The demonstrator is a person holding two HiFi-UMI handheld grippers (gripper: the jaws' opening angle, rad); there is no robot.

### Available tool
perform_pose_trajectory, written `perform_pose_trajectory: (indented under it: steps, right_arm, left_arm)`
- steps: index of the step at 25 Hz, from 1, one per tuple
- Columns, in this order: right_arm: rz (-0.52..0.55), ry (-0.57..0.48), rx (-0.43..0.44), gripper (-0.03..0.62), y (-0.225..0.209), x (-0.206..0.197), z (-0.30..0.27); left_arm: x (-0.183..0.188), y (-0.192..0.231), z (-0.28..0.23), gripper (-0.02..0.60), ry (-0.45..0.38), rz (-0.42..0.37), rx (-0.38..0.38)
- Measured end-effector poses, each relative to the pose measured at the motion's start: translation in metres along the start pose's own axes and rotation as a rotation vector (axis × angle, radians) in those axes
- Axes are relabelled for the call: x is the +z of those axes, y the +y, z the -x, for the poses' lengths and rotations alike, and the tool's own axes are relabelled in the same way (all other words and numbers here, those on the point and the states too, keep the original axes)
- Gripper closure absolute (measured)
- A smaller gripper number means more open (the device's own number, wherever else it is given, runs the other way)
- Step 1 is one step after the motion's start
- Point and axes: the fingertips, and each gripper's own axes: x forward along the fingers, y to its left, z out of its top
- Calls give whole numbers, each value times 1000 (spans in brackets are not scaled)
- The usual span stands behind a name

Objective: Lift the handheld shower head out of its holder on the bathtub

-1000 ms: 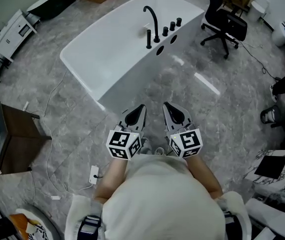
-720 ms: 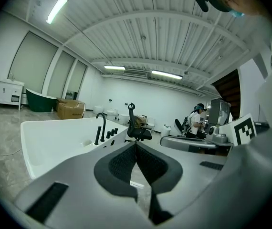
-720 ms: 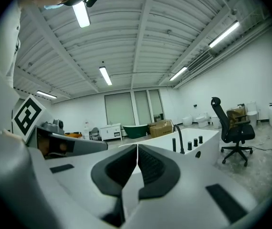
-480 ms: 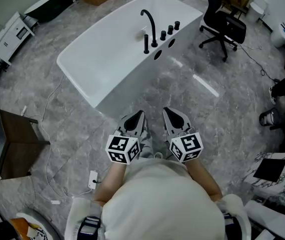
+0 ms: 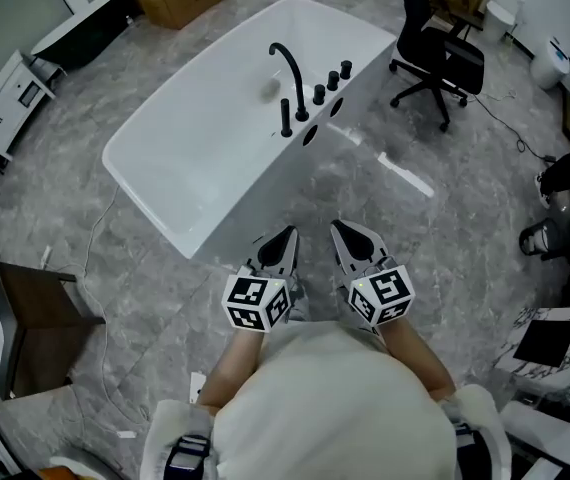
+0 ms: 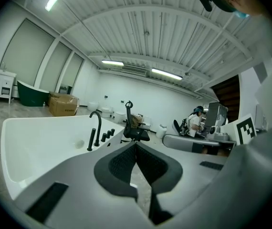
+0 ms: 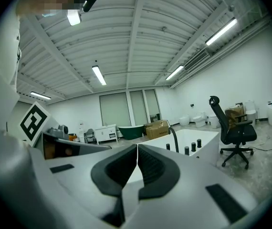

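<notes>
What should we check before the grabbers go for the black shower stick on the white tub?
1. Slim black handheld shower head standing in its holder on the white bathtub: ok.
2. Left gripper empty: ok.
3. Right gripper empty: ok.
4. Jaws apart for grabbing: not ok, both shut.
5. Grippers close to the shower head: not ok, short of the tub.
6. Black office chair out of the way: ok.

Bathtub (image 5: 197, 133) in all three views
</notes>
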Motion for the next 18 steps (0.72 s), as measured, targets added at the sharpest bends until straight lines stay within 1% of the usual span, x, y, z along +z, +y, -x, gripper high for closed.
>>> perform_pose_trajectory:
  steps: [5,13,18]
  right_arm:
    - [4,13,6,574,-15,14,-47]
    - [-4,11,-23,574,-36,31,-117]
    - [-12,1,-40,574,-48,42,-156]
  left_arm:
    - [18,33,-32,560,23,2,-8]
    - [44,93,-70,560,45,2,-13]
    - [58,124,-93,560,52,4,-29]
